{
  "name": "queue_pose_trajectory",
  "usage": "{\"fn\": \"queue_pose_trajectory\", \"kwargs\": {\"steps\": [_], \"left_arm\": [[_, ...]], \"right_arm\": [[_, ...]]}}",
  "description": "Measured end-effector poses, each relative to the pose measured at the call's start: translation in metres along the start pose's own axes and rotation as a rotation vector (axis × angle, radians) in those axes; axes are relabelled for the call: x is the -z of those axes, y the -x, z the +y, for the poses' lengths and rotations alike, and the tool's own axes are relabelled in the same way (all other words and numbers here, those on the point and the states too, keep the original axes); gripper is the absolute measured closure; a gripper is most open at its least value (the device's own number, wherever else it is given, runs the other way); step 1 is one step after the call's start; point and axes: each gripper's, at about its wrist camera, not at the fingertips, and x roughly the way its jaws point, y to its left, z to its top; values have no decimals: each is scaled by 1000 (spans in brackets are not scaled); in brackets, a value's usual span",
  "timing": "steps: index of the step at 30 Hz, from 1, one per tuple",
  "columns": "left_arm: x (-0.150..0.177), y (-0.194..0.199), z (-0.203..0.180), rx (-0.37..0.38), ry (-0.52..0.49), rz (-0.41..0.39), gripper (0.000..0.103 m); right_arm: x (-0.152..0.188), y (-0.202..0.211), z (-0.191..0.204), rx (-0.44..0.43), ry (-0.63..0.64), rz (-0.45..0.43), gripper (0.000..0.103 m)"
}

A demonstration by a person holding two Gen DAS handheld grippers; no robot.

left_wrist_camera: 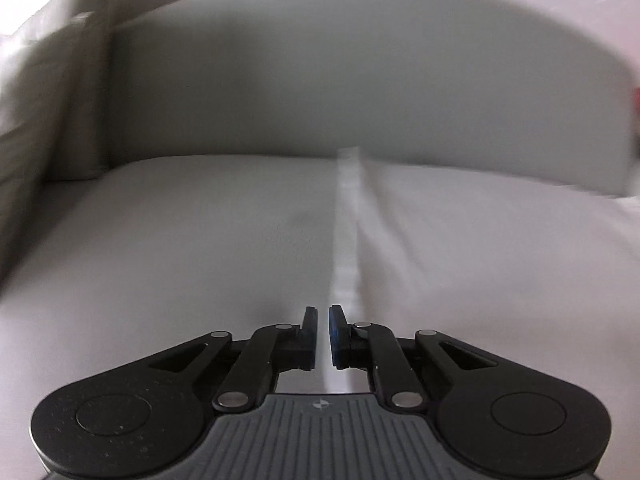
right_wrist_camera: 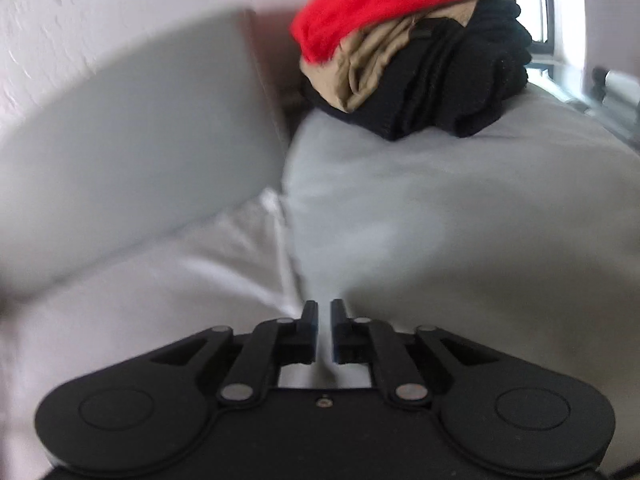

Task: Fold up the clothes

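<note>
— Where are the clothes?

— In a pile [right_wrist_camera: 412,52] on the far right of the sofa seat [right_wrist_camera: 460,216] — red on top, tan and black beneath. It lies ahead and right of the right gripper [right_wrist_camera: 324,330], the nearer one.

— And the left gripper [left_wrist_camera: 323,338]?

— It faces bare cushion. Both pairs of fingers are nearly together, a narrow gap between, grasping nothing.
</note>
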Motion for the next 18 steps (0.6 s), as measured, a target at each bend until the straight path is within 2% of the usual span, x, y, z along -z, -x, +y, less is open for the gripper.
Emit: {"fn": "queue_pose_trajectory", "kwargs": {"steps": [1, 2, 3, 4, 6, 8, 9, 10, 12, 14, 16, 17, 18], "left_arm": [[3, -1, -9, 40, -17, 7, 88], [8, -5, -17, 35, -41, 23, 88], [13, -9, -24, 15, -65, 39, 88], [18, -14, -32, -5, -90, 55, 88], [23, -12, -34, -79, -103, 56, 86], [26, -7, -28, -176, -106, 73, 88], [28, -5, -23, -224, -116, 85, 87], [30, -2, -20, -243, -128, 88, 84], [28, 6, -17, -284, -140, 101, 92], [25, 19, -9, -245, -82, 104, 93], [26, 34, -1, -149, -20, 92, 94], [28, 39, -2, -93, -11, 81, 93], [32, 39, -8, -72, -24, 83, 93]], "right_arm": [[4, 3, -1, -82, -16, 14, 93], [9, -3, 0, -183, -24, 65, 93], [14, -9, 0, -248, -31, 111, 93], [20, -14, -1, -233, -35, 143, 93], [31, -22, -6, -190, -44, 190, 103], [34, -11, -18, -64, -52, 147, 103], [35, -6, -20, 28, -12, 133, 103], [37, -3, -21, 83, 34, 127, 103], [41, 3, -22, 90, 99, 129, 103], [44, 5, -18, 44, 86, 147, 103], [46, 6, -14, -3, 73, 165, 99], [48, 7, -12, -26, 66, 174, 96], [49, 7, -10, -50, 60, 183, 96]]}}
